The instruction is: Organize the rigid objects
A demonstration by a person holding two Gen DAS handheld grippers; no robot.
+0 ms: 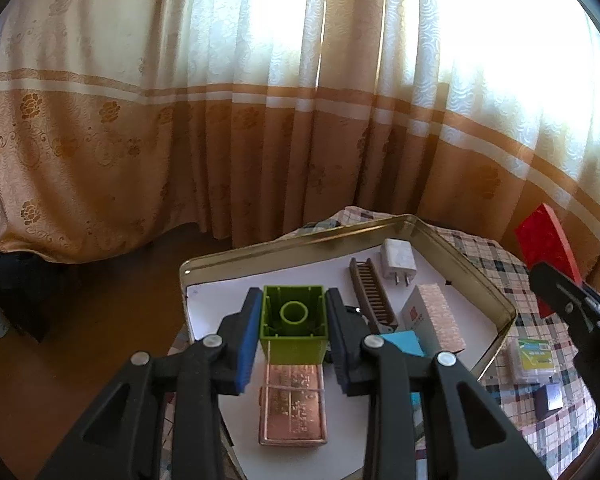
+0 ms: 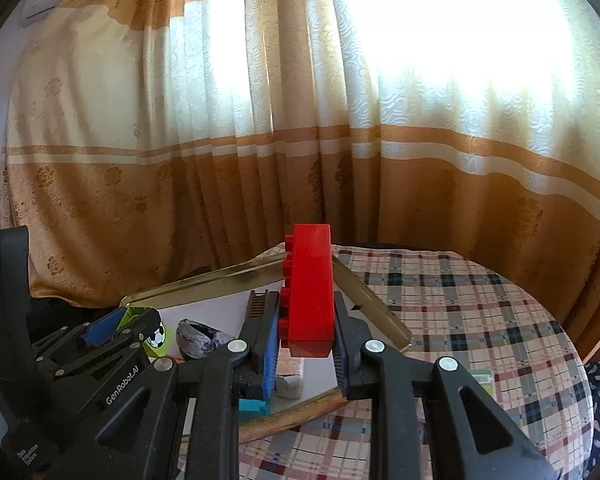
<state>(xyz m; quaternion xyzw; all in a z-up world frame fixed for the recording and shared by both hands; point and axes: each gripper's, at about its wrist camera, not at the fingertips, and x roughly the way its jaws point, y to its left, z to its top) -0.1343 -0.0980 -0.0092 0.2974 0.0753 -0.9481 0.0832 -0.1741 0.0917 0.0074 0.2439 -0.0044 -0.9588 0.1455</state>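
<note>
The green block [image 1: 293,322], a lime plastic brick seen from its hollow underside with a round tube in the middle, sits clamped between the blue pads of my left gripper [image 1: 293,336] at the centre of the left wrist view, held above the white floor of the metal tin [image 1: 496,300]. Its open side faces back toward my camera; it looks about as wide as it is deep, so I cannot name a long axis. Below it in the frame lies a copper-coloured case [image 1: 293,404], and to the right a brown comb [image 1: 374,300], a white charger [image 1: 398,262] and a pink-topped box [image 1: 436,320], all in the tin. My right gripper [image 2: 307,344] is closed on a red brick [image 2: 310,292] at the centre of the right wrist view; it stands on end, long axis running up the frame, studs pointing left, in front of the tin's far corner. Both grippers slope downward over the checked tablecloth [image 2: 460,312] (patterned curtains fill the upper half of each view). In the lower left of the right view my left gripper shows side-on with the green block between its fingers.
</note>
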